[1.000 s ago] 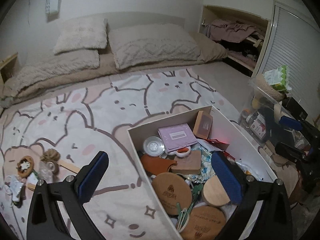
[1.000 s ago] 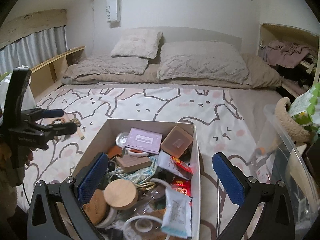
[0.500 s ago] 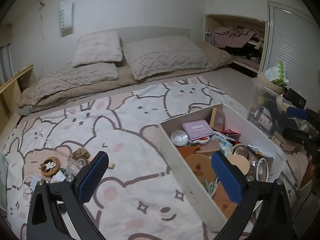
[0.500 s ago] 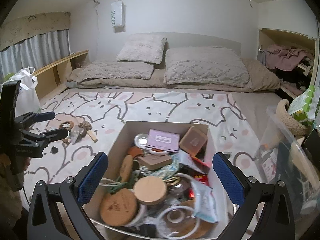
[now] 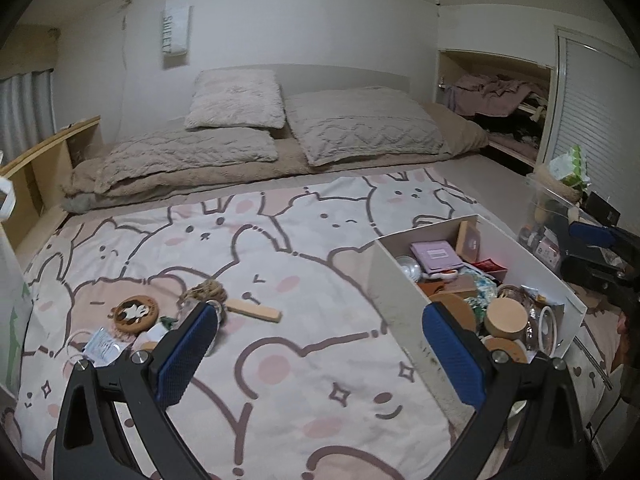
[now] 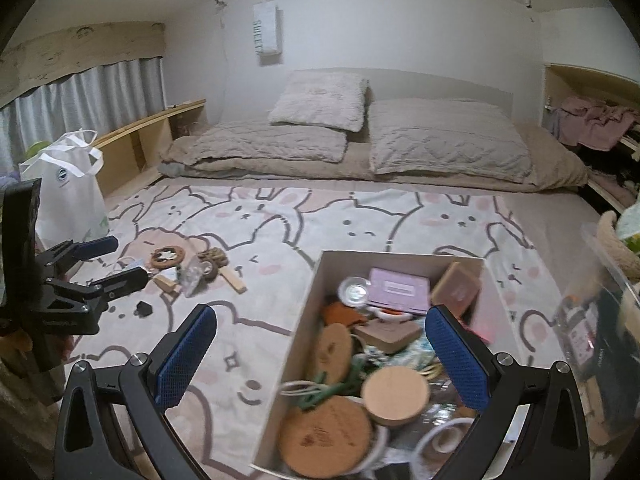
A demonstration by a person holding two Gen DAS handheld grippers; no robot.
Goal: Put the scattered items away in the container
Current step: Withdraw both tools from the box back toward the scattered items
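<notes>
A white cardboard box (image 5: 396, 280) (image 6: 308, 312) full of items stands on the bunny blanket. Scattered items lie left of it: a round wooden bear coaster (image 5: 134, 312) (image 6: 167, 257), a wooden brush (image 5: 250, 311) (image 6: 234, 280), a clear jar (image 6: 194, 274), a small packet (image 5: 102, 344) and a small black piece (image 6: 143, 309). My left gripper (image 5: 320, 356) is open and empty above the blanket, between the scattered items and the box; it also shows in the right wrist view (image 6: 108, 264). My right gripper (image 6: 320, 360) is open and empty over the box's left wall; it shows in the left wrist view (image 5: 592, 248).
Pillows (image 5: 236, 100) and a beige duvet lie at the bed's head. A white shopping bag (image 6: 68, 188) stands at the left. A clear plastic bin (image 5: 556, 216) with clutter sits right of the box. A shelf with clothes (image 5: 500, 92) is at the far right.
Both grippers have pulled back and swung left from over the box. The scattered pile has come into closer view. Both stay open and empty.
</notes>
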